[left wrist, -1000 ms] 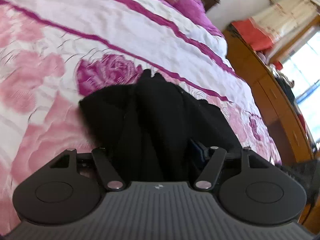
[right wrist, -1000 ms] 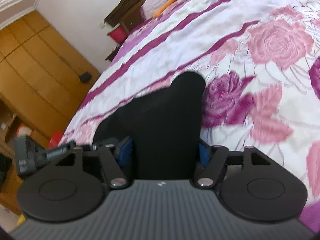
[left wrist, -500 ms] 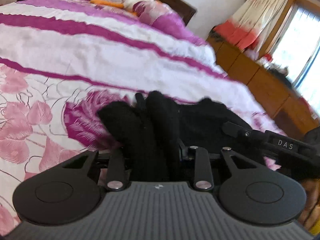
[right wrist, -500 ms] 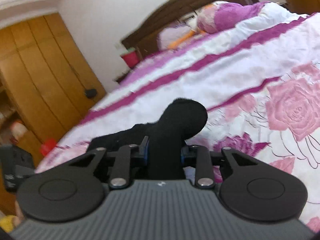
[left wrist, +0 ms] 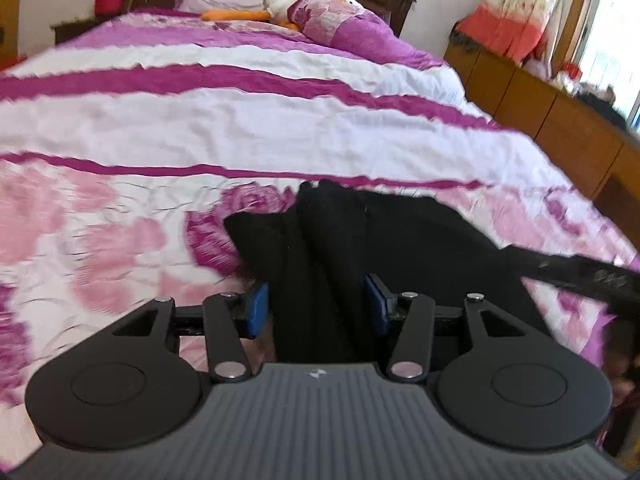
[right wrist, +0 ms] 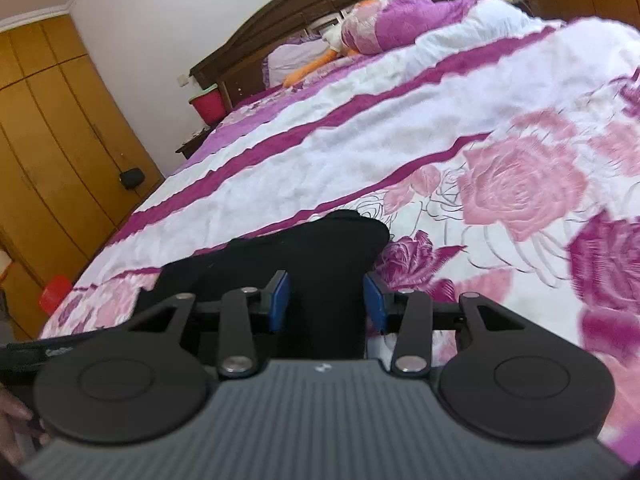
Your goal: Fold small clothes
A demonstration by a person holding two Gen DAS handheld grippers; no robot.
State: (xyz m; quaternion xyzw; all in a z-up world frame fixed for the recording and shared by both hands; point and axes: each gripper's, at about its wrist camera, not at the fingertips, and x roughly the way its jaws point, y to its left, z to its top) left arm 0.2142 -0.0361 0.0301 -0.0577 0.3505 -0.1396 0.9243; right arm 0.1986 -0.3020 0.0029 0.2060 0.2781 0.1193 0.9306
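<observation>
A small black garment (left wrist: 400,236) lies bunched on the floral bedspread (left wrist: 120,216). In the left wrist view a ridge of its cloth runs between the blue pads (left wrist: 256,312) of my left gripper (left wrist: 318,308), whose jaws stand apart with the cloth loose between them. In the right wrist view the same black garment (right wrist: 332,240) reaches between the blue pads (right wrist: 280,300) of my right gripper (right wrist: 325,302), also spread. The fingertips are hidden by cloth.
The bed's pillows and a plush toy (left wrist: 304,4) lie at the headboard. A wooden cabinet (left wrist: 560,120) runs along the bed's right side, a wooden wardrobe (right wrist: 48,128) along the left. A red bin (right wrist: 208,104) stands by the headboard.
Both grippers were closed on the black cloth half a second ago; now both have opened, and the garment rests lower on the bedspread.
</observation>
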